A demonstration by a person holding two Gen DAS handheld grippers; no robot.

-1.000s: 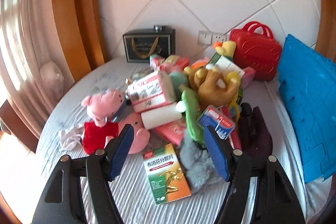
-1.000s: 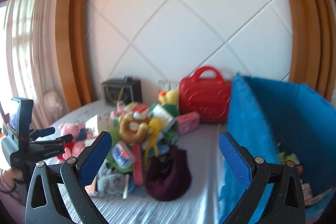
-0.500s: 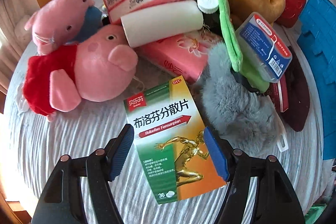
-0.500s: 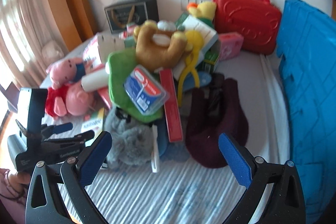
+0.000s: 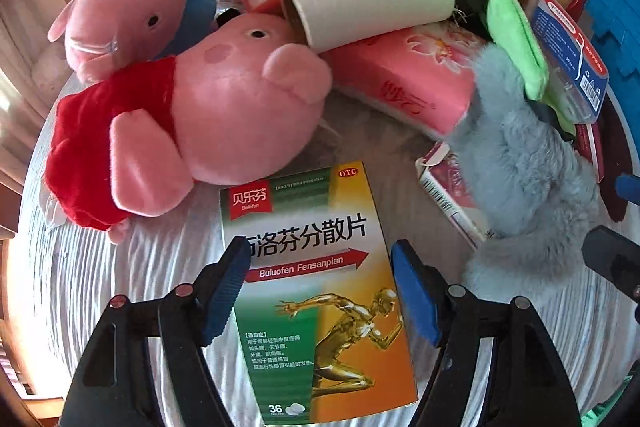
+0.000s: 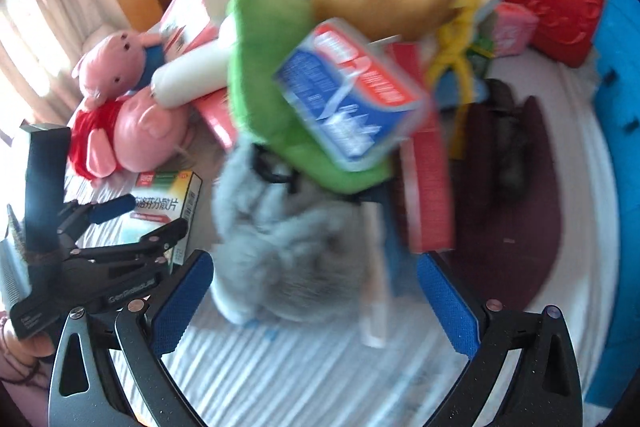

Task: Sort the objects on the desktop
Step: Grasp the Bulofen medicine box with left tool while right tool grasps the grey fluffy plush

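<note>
Hovering over the pile, your left gripper (image 5: 318, 287) points steeply down at the medicine box (image 5: 320, 291), which lies flat on the striped cloth (image 5: 120, 287) in the lower middle of the left wrist view. The box's long axis runs from the bottom edge of the frame up toward the centre, leaning slightly left at the top; its logo end points at the pink pig plush (image 5: 224, 99) just beyond it, and the tablet-count end sits nearest you. Your left jaws are opening, and the box lies between them; the blue pads stand just off its long edges, and whether either one touches it cannot be told.

To the right of the box, the grey fluffy item (image 5: 516, 163) lies over a small red-and-white carton (image 5: 448, 187).

In the right wrist view, which is blurred, your right gripper (image 6: 316, 303) stands wide open with nothing held; the grey fluffy item (image 6: 288, 239) lies between and beyond its pads. The medicine box (image 6: 164, 203) shows at the left of that frame under your left gripper (image 6: 132, 215). The blue bin (image 6: 616, 67) stands along the right edge.
</note>
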